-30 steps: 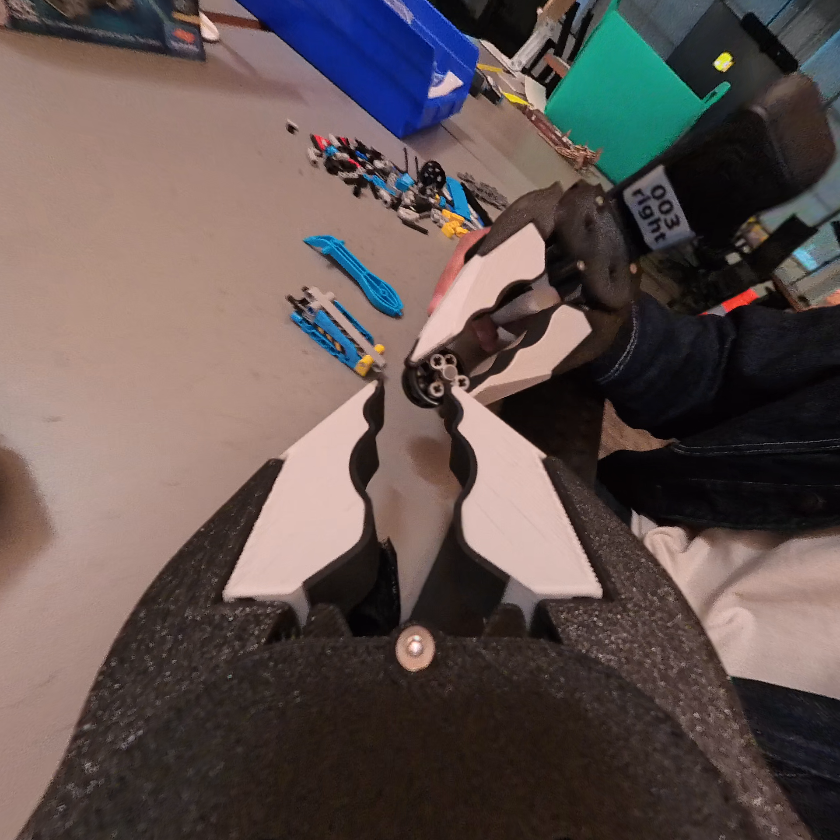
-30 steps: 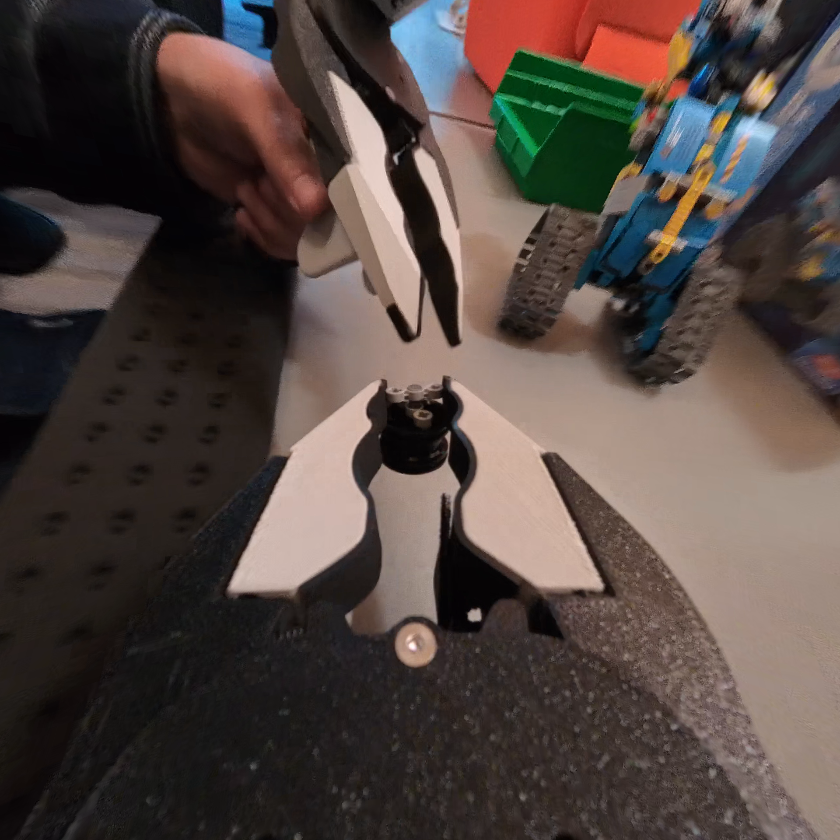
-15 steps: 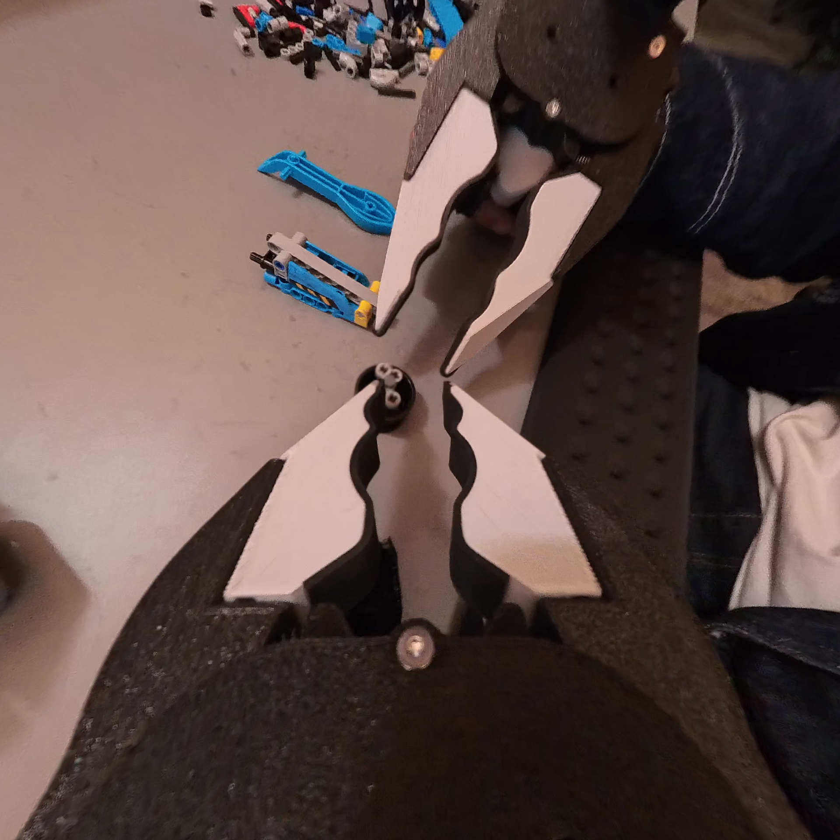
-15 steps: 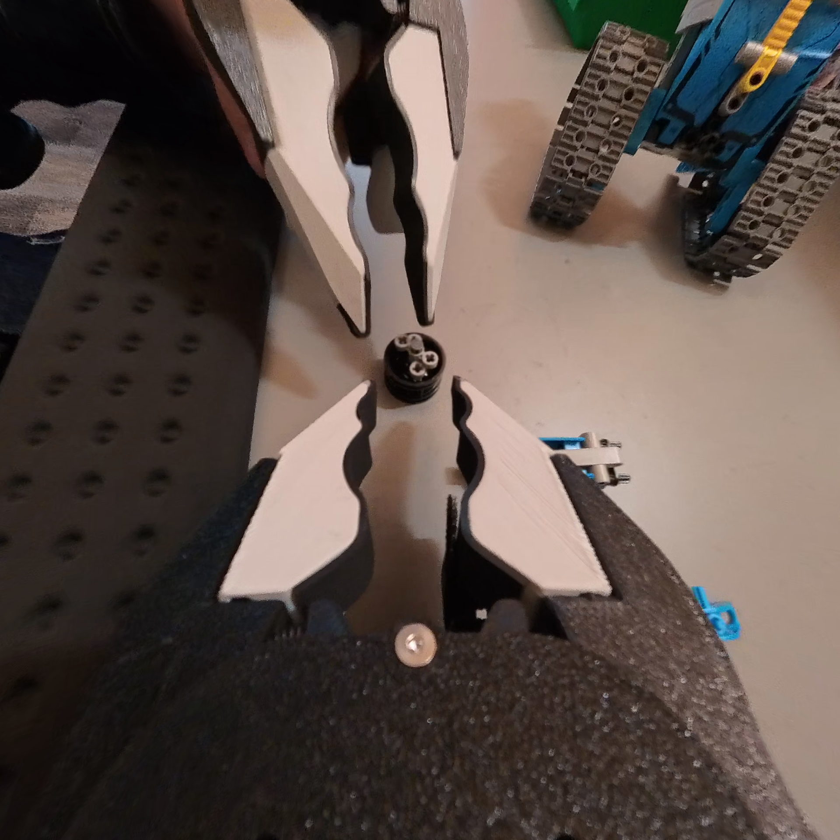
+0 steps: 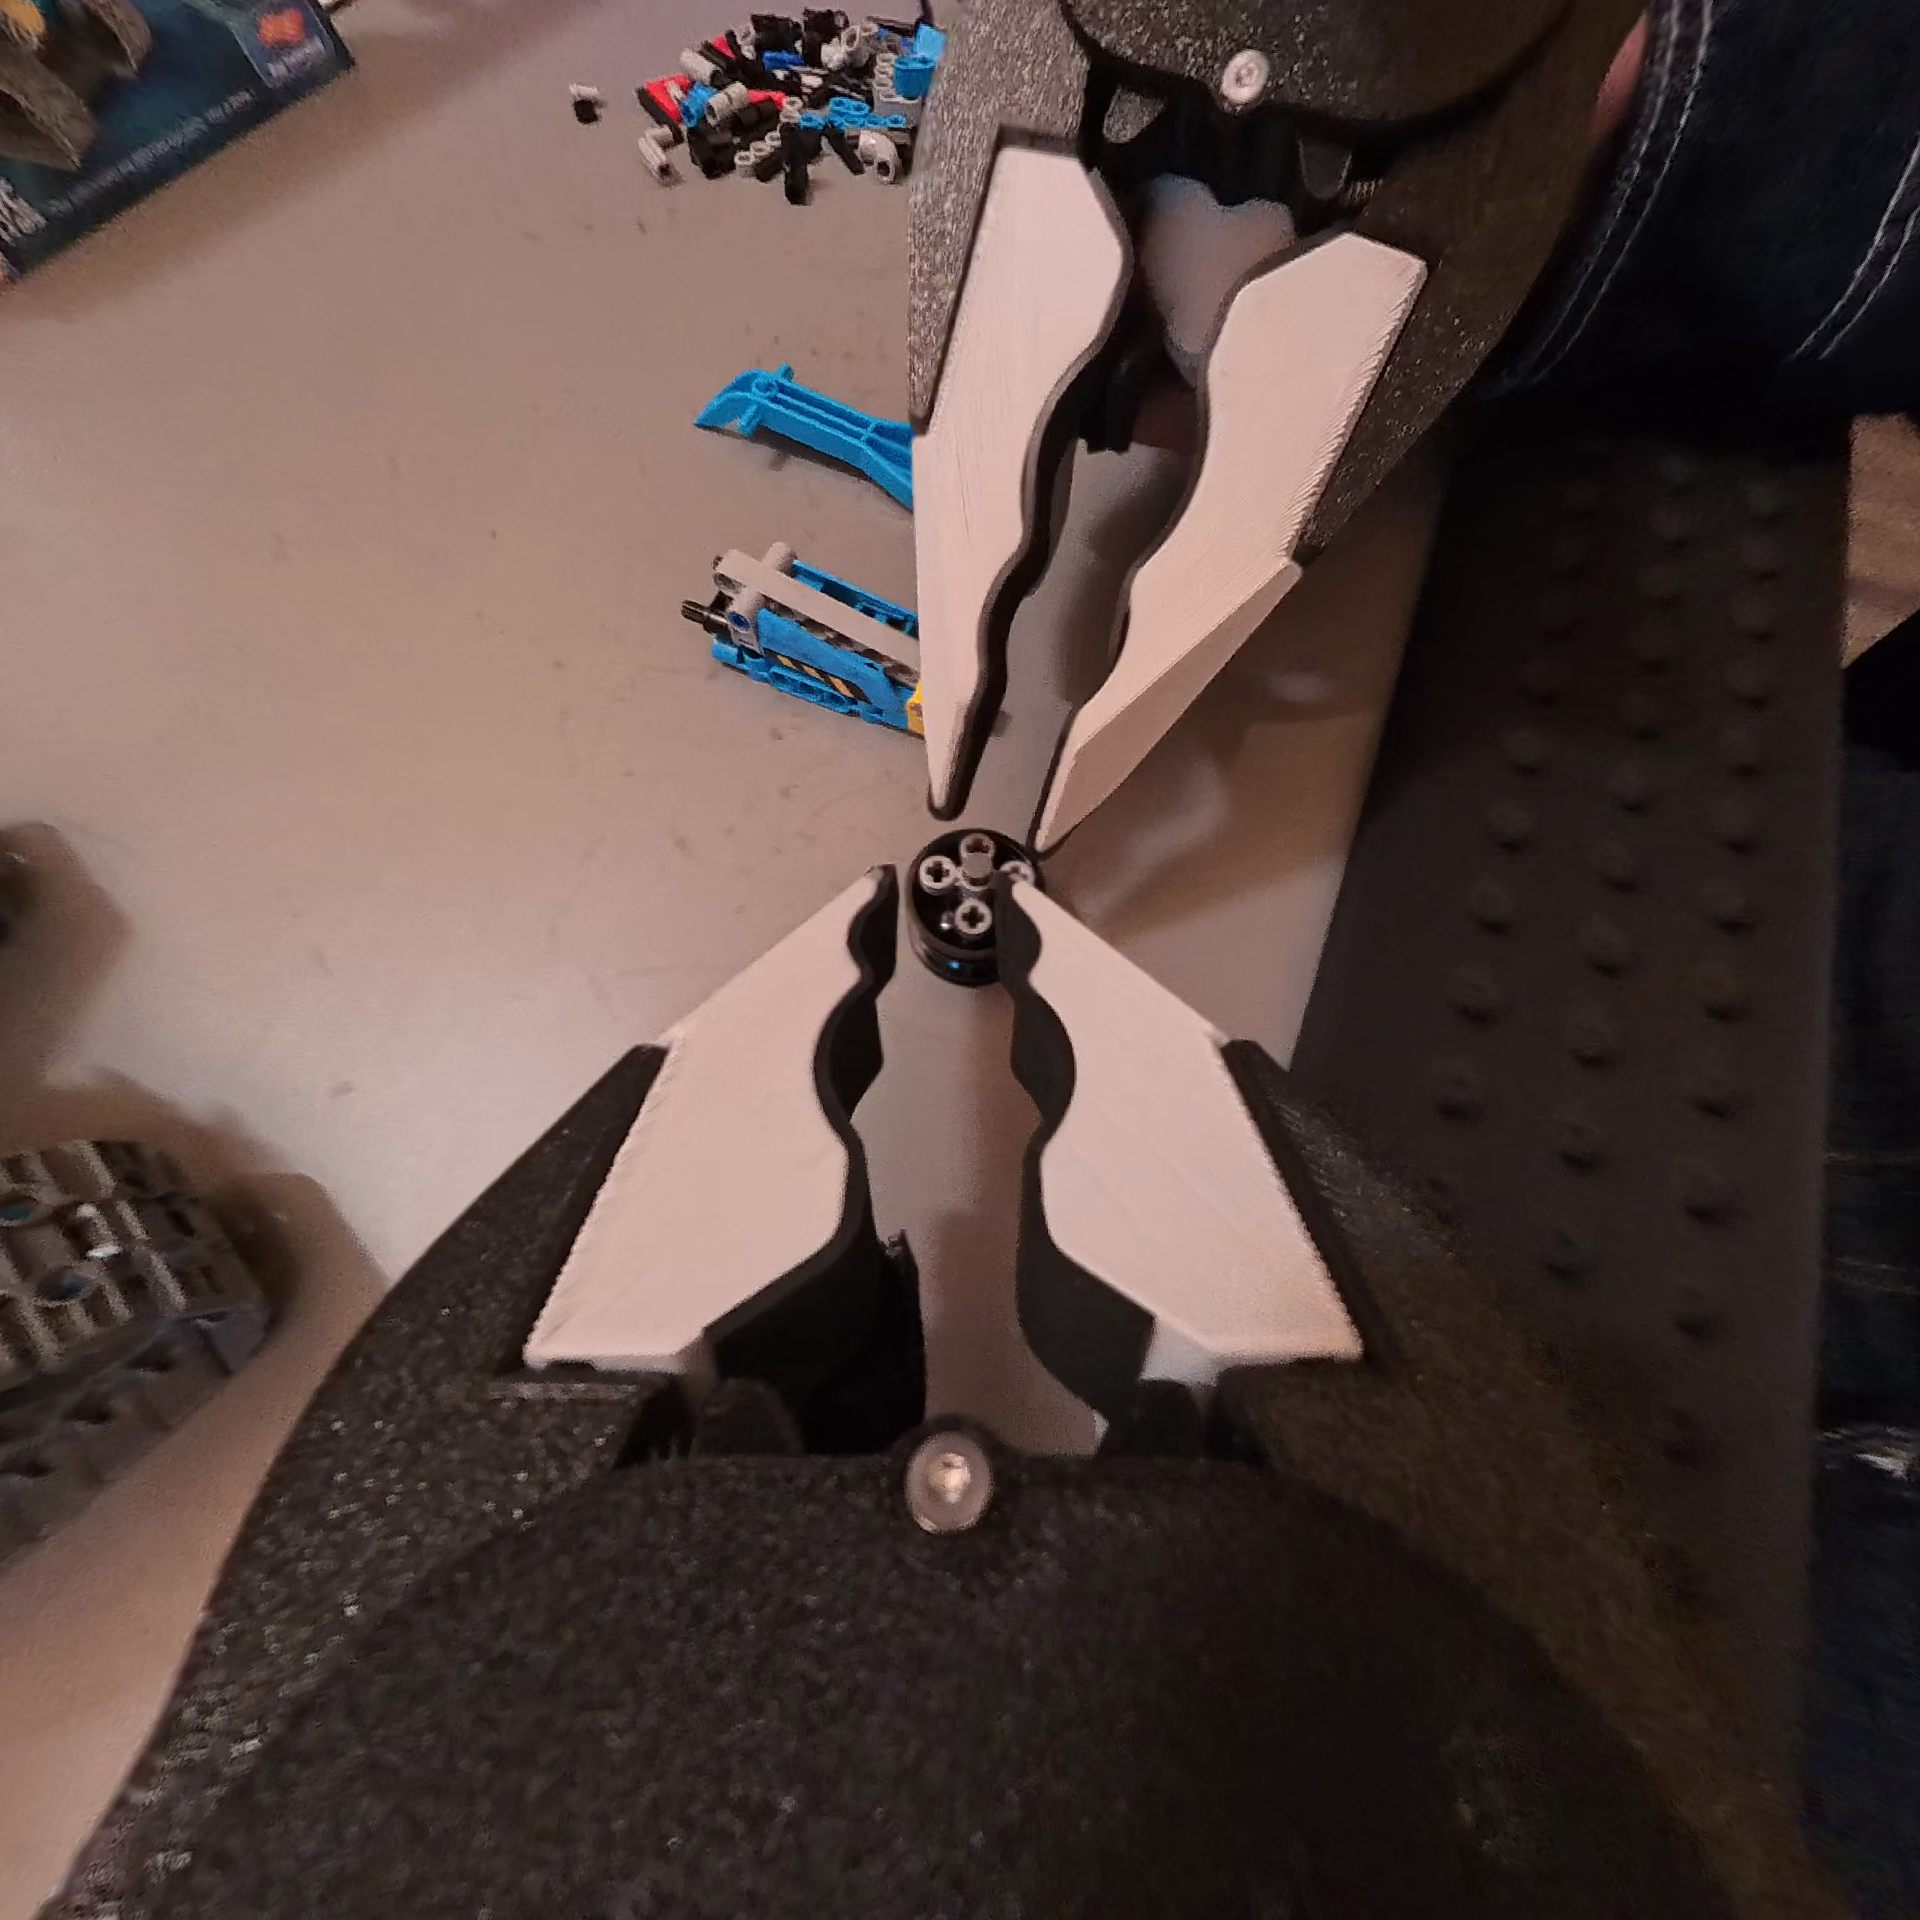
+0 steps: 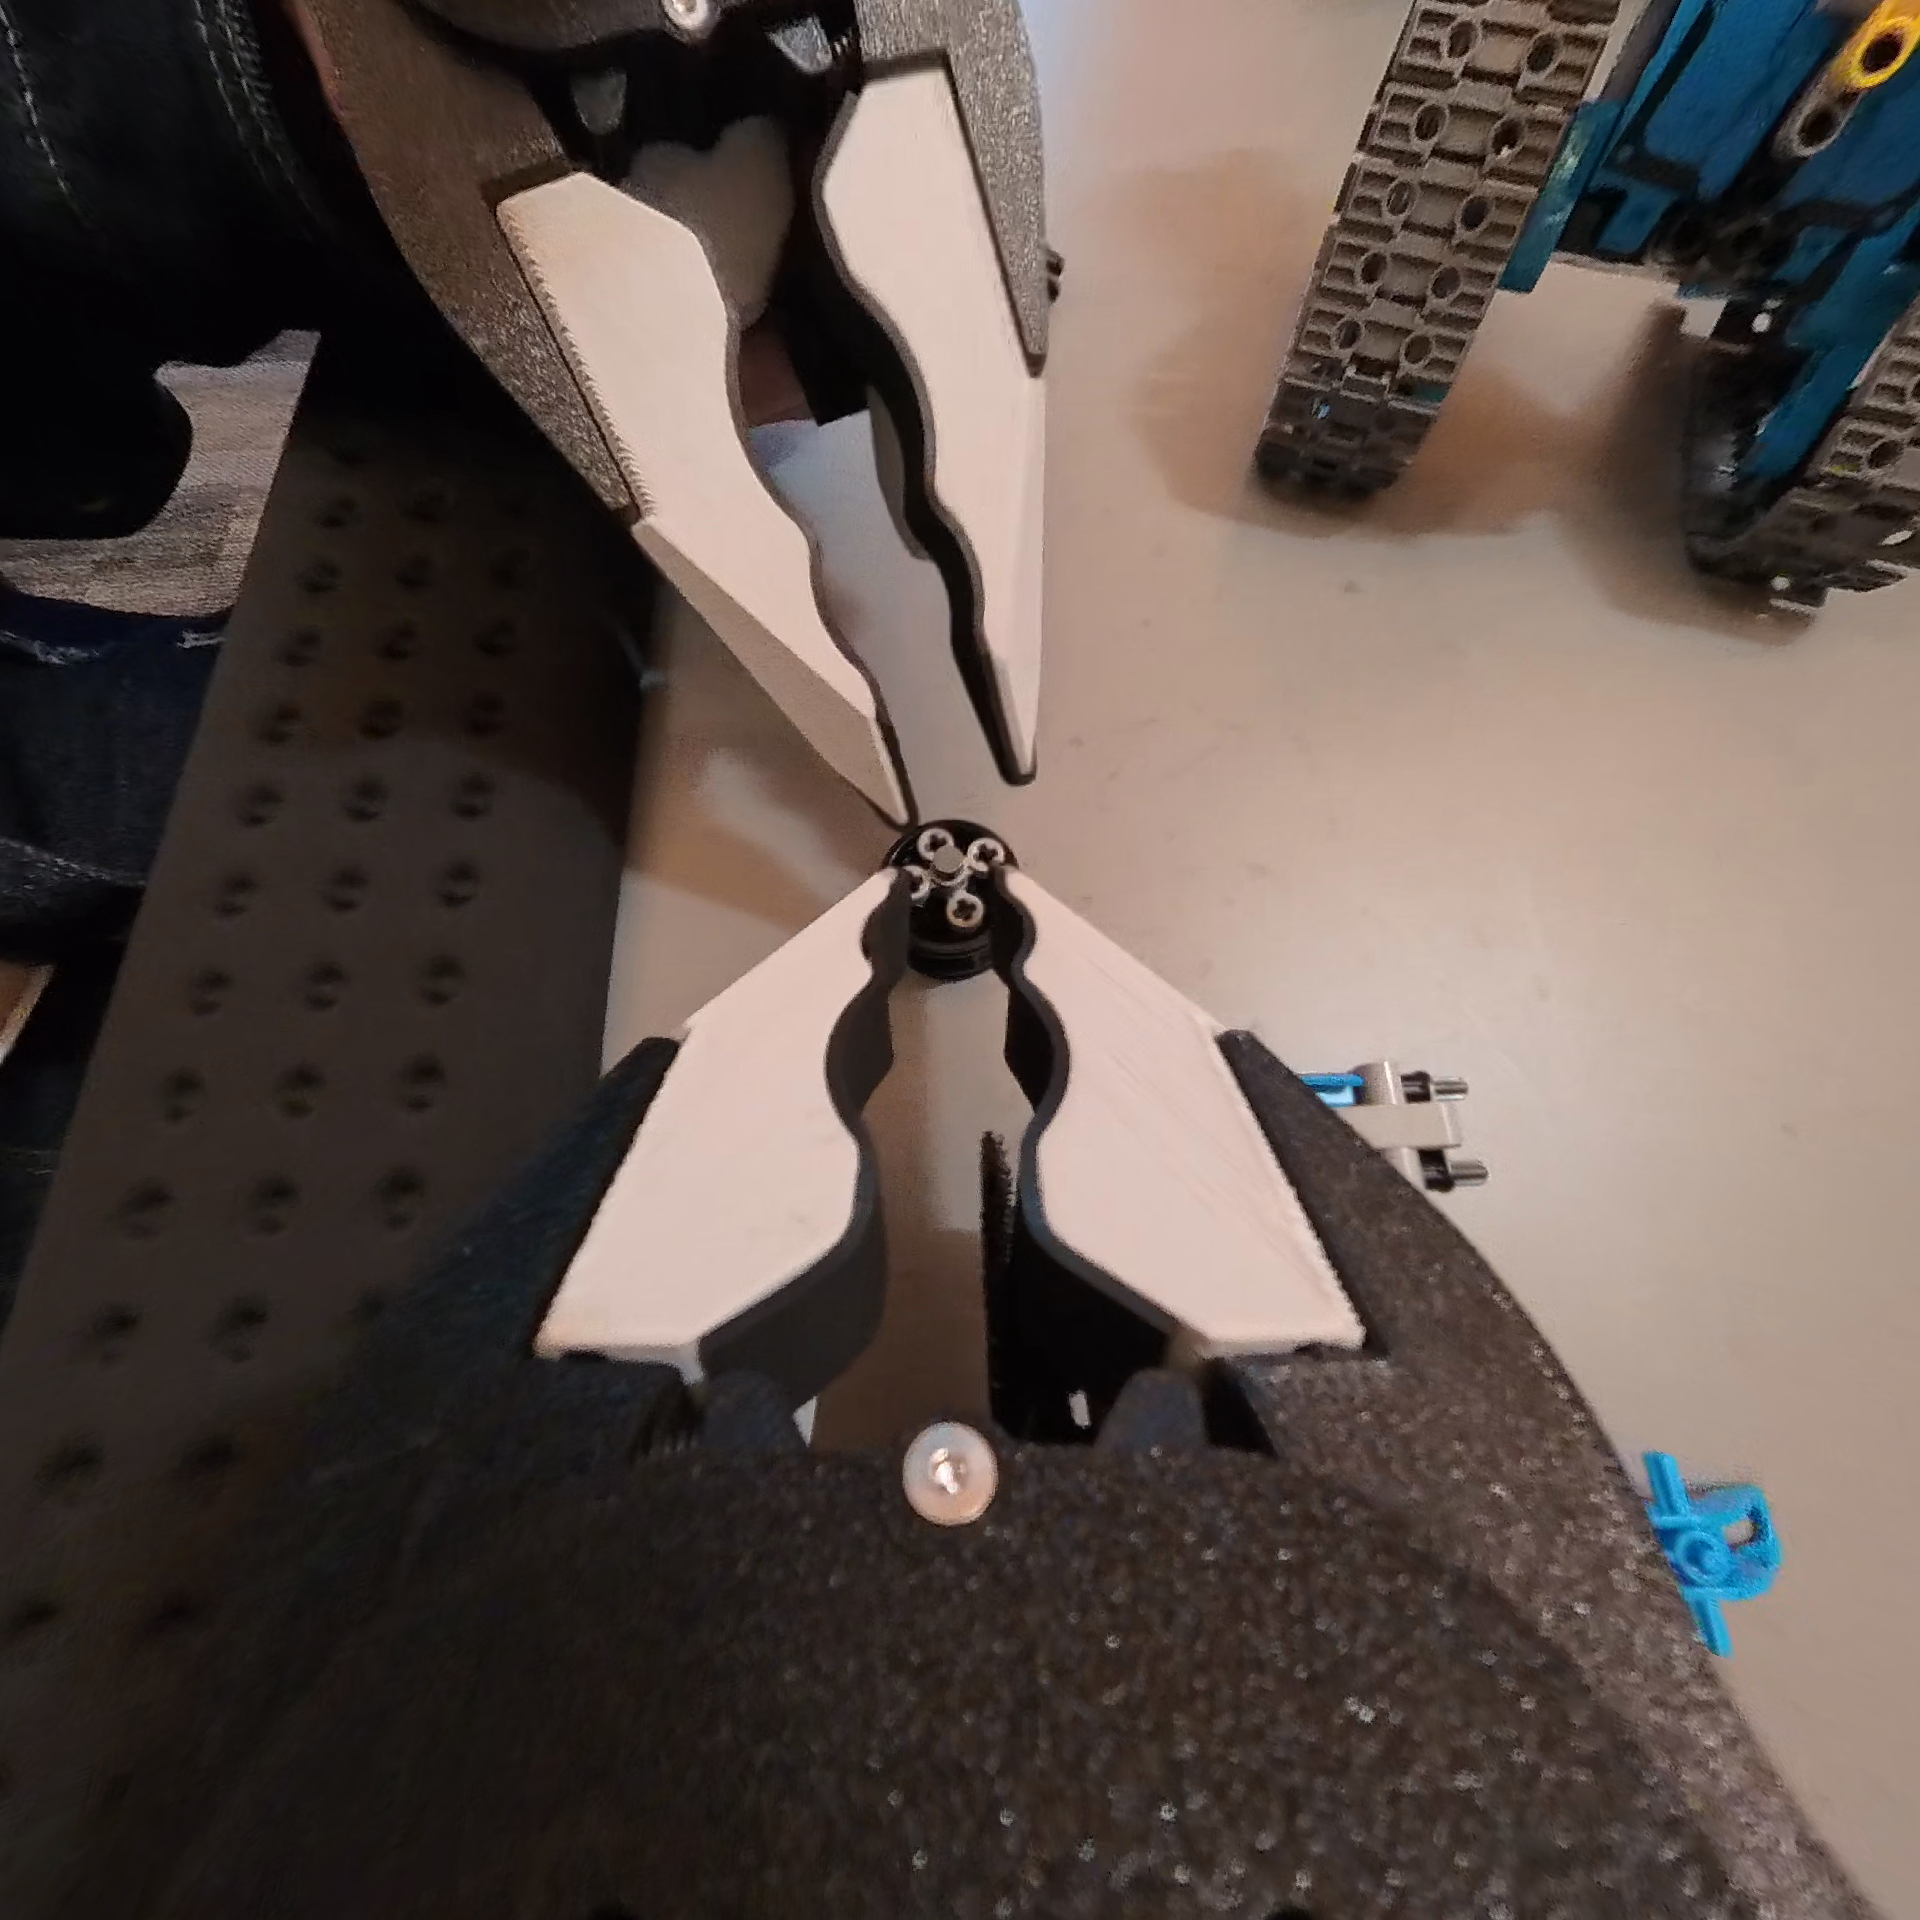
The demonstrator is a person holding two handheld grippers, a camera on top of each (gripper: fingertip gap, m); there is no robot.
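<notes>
Tip to tip at the black round piece (image 5: 964, 920) on the table (image 5: 416, 623): left tool (image 5: 945, 878) and right tool (image 6: 948, 876) stand narrowly spread, flanking it. Whether either pinches it, I cannot tell.

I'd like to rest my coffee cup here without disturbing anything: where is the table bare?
Bare table lies between the box corner, the loose parts pile and the tracked model. It is crowded where the left hand-held gripper and right hand-held gripper meet at the black round part, beside blue pieces.
</notes>
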